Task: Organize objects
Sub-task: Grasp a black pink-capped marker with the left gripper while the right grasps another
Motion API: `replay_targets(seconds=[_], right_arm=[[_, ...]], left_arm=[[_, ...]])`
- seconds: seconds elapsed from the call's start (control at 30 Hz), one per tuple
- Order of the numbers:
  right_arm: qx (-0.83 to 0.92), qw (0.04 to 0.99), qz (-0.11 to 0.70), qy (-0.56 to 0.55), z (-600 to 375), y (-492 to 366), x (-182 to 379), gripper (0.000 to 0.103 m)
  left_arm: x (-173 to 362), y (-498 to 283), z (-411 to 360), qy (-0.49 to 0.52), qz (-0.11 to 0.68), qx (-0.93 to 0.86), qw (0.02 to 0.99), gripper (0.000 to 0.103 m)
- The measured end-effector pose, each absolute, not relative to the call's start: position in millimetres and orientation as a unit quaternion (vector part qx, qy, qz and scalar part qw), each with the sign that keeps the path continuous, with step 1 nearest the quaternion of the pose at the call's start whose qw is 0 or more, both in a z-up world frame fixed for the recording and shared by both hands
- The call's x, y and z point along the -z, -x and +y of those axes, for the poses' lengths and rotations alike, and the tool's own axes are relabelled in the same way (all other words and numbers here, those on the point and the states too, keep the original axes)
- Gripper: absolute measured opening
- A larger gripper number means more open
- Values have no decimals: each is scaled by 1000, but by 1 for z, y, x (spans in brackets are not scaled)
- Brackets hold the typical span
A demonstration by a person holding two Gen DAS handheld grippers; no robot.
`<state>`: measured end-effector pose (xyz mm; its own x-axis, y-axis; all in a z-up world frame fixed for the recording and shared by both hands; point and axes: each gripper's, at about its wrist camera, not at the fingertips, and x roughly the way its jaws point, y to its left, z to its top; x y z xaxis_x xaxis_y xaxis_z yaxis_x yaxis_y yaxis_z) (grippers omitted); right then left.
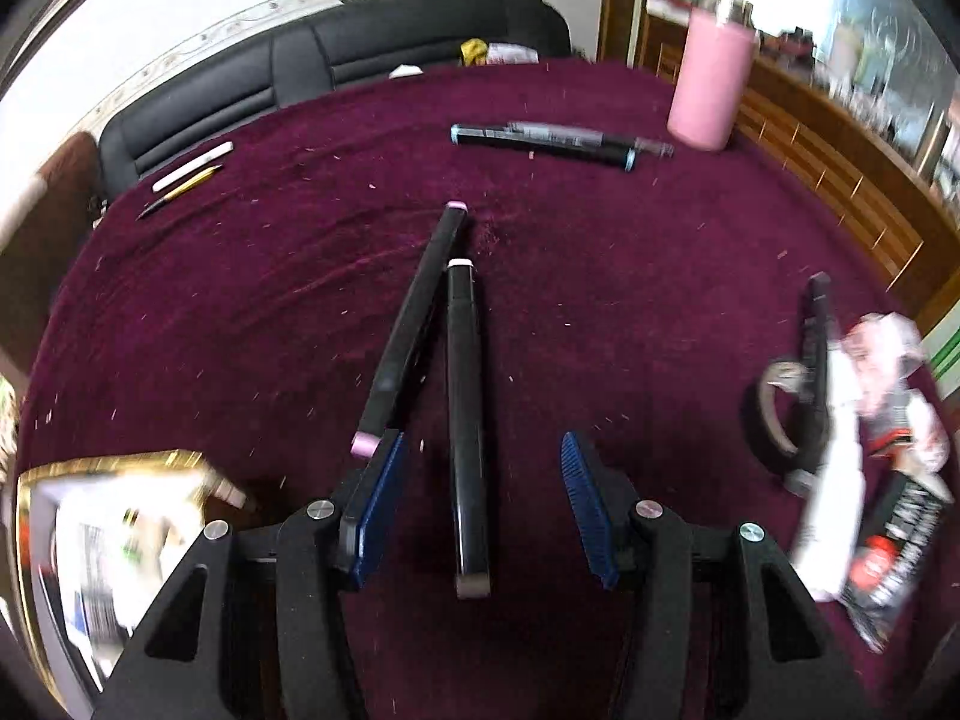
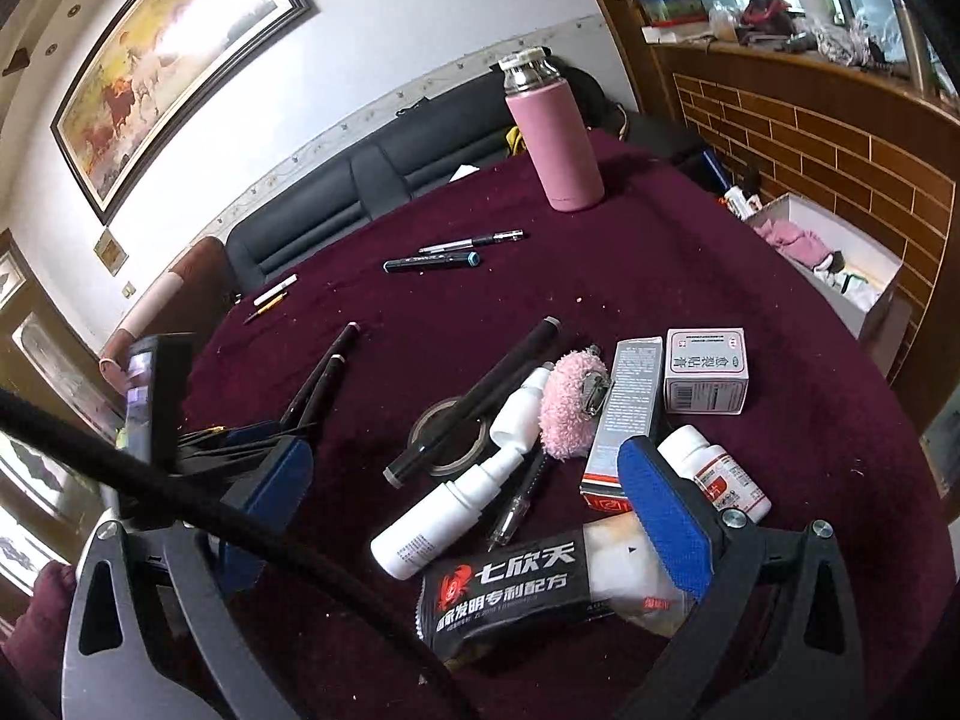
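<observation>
Hovering over the dark red velvet tablecloth (image 1: pixel 600 312), the left gripper (image 1: pixel 480 480) stood released, its blue pads clear of the long black marker with a pale cap (image 1: pixel 465 396) lying between them, toward 12 o'clock; a second black marker with pink ends (image 1: pixel 414 324) lay just beside, touching the left pad. I judged the marker light, stiff and smooth, perhaps slippery; a hold across its middle seemed best. The right gripper (image 2: pixel 474 504) was spread wide and empty above the clutter: a white plastic spray bottle (image 2: pixel 444 510) and a black snack packet (image 2: pixel 510 594) at 6 o'clock.
</observation>
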<state>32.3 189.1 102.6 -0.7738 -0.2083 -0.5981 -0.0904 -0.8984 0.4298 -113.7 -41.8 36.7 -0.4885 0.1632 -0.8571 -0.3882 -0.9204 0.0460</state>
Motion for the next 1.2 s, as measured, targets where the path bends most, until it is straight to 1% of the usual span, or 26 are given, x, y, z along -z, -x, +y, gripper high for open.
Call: replay_targets(seconds=[0.1, 0.17, 0.23, 0.27, 0.4, 0.47, 0.53, 0.6, 0.7, 0.73, 0.77, 0.87, 0.97, 1.0, 1.07, 1.1, 1.13, 1.17, 1.2], right_arm=[[914, 35, -224, -336, 189, -29, -104, 103], [913, 38, -224, -338, 187, -27, -105, 103], [912, 41, -219, -345, 183, -23, -106, 103], [911, 44, -214, -349, 179, -20, -107, 102], [908, 68, -201, -361, 160, -6, -117, 102], [900, 91, -202, -374, 146, 9, -121, 102], [888, 119, -209, -391, 130, 31, -121, 102], [874, 134, -206, -418, 108, 61, -116, 100], [853, 136, -199, -463, 74, 110, -97, 93], [846, 130, -200, -477, 63, 124, -88, 85], [840, 120, -194, -492, 51, 141, -79, 81], [835, 78, -162, -520, 25, 177, -58, 71], [827, 40, -136, -545, 10, 198, -41, 64], [828, 30, -126, -545, 6, 200, -39, 64], [835, 21, -109, -539, -2, 203, -39, 54], [841, 16, -98, -533, -5, 202, -40, 47], [843, 15, -89, -530, -7, 203, -39, 27], [846, 12, -76, -528, -9, 203, -39, 22], [846, 14, -72, -528, -9, 201, -39, 19]], left_arm=[[-25, 124, -32, 482, 127, -851, 163, 49], [-25, 126, -29, 483, 123, -851, 164, 44], [-28, 120, -28, 483, 122, -849, 175, 19], [-28, 119, -30, 487, 117, -846, 182, 11], [-36, 101, -52, 494, 68, -844, 197, 11], [-48, 84, -73, 491, 20, -844, 216, 11], [-61, 68, -92, 483, -15, -845, 229, 11], [-75, 47, -114, 472, -45, -845, 246, 11], [-92, 28, -144, 453, -71, -851, 257, 11], [-97, 22, -155, 447, -81, -852, 262, 11], [-101, 14, -168, 439, -91, -855, 260, 11], [-108, -2, -204, 424, -111, -862, 253, 11], [-112, -11, -233, 414, -115, -871, 240, 11], [-111, -12, -239, 412, -117, -873, 235, 11], [-108, -14, -257, 409, -123, -876, 225, 11], [-106, -15, -265, 408, -127, -877, 219, 11], [-103, -16, -273, 408, -135, -877, 214, 11], [-100, -15, -279, 409, -141, -877, 211, 11], [-96, -15, -286, 409, -149, -877, 205, 11]])
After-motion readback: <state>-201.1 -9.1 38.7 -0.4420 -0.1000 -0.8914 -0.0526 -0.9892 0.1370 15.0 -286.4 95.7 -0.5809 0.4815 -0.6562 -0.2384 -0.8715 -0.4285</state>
